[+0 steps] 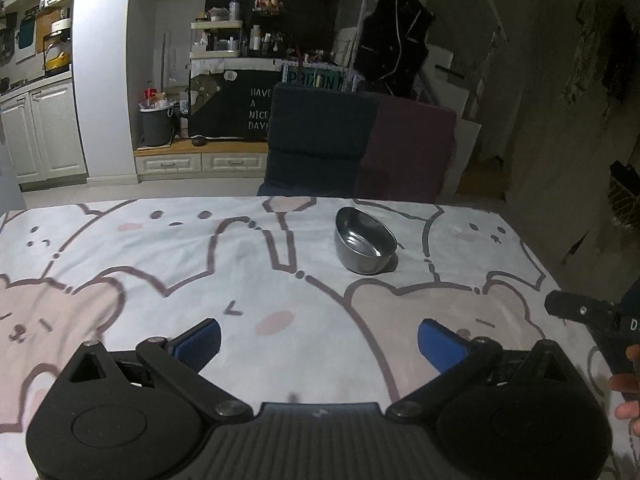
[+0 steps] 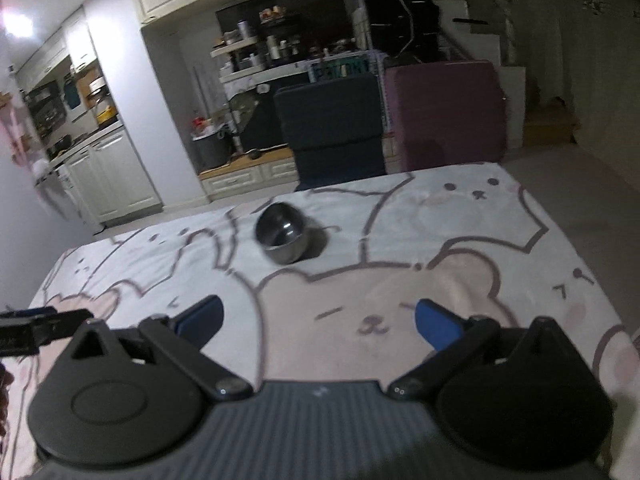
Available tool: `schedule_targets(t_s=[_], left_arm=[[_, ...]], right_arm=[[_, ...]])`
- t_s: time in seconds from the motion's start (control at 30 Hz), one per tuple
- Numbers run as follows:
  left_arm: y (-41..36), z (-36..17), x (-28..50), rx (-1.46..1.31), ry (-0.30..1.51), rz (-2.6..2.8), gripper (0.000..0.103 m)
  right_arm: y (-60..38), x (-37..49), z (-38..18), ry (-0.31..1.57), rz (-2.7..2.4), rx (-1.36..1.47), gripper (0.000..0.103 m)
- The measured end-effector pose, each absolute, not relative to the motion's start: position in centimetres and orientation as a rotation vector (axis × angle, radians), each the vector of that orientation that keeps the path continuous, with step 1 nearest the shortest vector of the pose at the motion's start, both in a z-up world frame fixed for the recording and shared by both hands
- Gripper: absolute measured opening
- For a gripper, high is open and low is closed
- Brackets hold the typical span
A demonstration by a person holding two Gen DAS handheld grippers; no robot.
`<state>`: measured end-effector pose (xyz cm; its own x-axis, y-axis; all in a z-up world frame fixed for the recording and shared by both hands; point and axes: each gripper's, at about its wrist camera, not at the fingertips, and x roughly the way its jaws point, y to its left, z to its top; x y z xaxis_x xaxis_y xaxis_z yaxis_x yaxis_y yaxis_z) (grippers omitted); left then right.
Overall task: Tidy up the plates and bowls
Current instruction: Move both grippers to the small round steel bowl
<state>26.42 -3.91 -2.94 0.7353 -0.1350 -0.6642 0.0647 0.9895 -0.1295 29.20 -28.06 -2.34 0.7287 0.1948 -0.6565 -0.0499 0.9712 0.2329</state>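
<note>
In the left wrist view, the left hand-held gripper hovers low over the near part of the surface, which carries a cloth with cartoon bears. Its two blue pads are spread wide and hold nothing. A single steel bowl stands upright on the far right part of the cloth, well apart from the pads. At the right edge, part of the right hand-held gripper shows, with the fingers of the person around its handle. No plate is visible here.

In the right wrist view, the right hand-held gripper is also spread wide and empty, above the near side of the surface. The bowl sits farther away, a little to the left of centre, slightly blurred. Both open jaws probably mean that no grasp has begun; the bowl seems the first thing to reach.
</note>
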Motion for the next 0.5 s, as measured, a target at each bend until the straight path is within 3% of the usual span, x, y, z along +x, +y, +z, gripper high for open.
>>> schedule_targets(t_s=[0.33,0.5], left_arm=[[-6.4,-7.0,33.0,-0.111,0.789,-0.145,0.103],[-6.4,-6.9,36.6,-0.100,0.757,-0.151,0.103]], right_arm=[[-32.5,38.4,-7.3,0.676,0.039,0.280,0.103],[-32.8,44.2,-9.7,0.743,0.035,0.340,0.103]])
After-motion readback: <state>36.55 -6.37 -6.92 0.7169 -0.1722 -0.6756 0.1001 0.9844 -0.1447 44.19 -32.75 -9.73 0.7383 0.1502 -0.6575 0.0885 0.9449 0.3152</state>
